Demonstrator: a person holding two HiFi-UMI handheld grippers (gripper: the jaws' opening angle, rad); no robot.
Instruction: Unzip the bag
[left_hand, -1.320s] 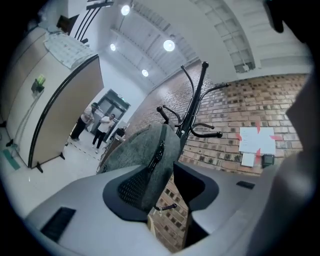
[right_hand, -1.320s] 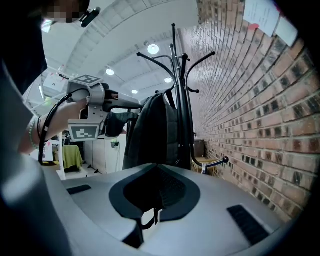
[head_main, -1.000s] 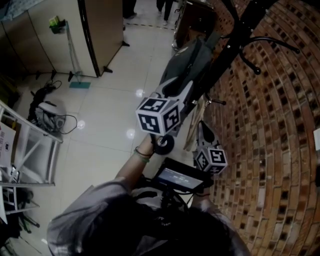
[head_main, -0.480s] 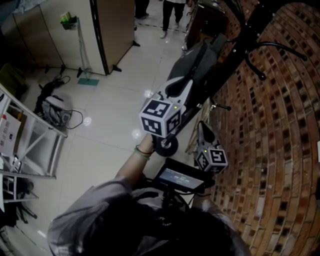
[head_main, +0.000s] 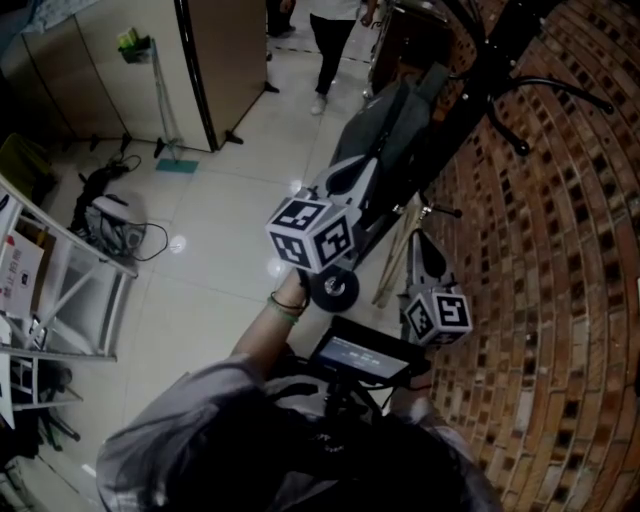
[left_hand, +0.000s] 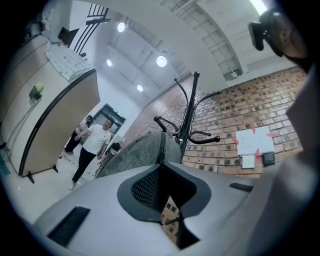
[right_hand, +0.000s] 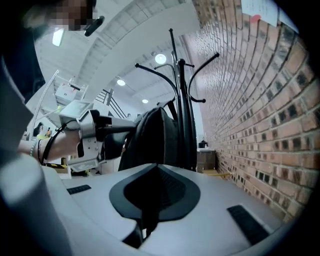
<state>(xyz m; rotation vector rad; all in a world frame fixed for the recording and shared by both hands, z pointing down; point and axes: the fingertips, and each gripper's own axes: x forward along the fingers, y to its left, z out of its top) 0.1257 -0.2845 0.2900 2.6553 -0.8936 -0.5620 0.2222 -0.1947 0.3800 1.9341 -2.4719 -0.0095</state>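
Note:
A grey backpack (head_main: 385, 140) hangs on a black coat stand (head_main: 480, 70) against the brick wall. My left gripper (head_main: 350, 180) points up at the bag's lower end. In the left gripper view the jaws are closing to a narrow slit, with a small metal zipper pull (left_hand: 170, 221) caught across it and the bag (left_hand: 142, 150) just beyond. My right gripper (head_main: 424, 250) is lower and to the right, close to the wall. It is shut on a dark strap (right_hand: 145, 222) that hangs down from the bag (right_hand: 155, 135).
The brick wall (head_main: 560, 250) runs down the right side. A person (head_main: 335, 40) walks on the tiled floor beyond the stand. A wooden partition (head_main: 215, 60) stands at the back. At the left are a metal rack (head_main: 60, 300) and a bag with cables (head_main: 105, 220).
My left gripper has shifted slightly left and my right gripper has dropped down and to the right. A person has walked into view at the top.

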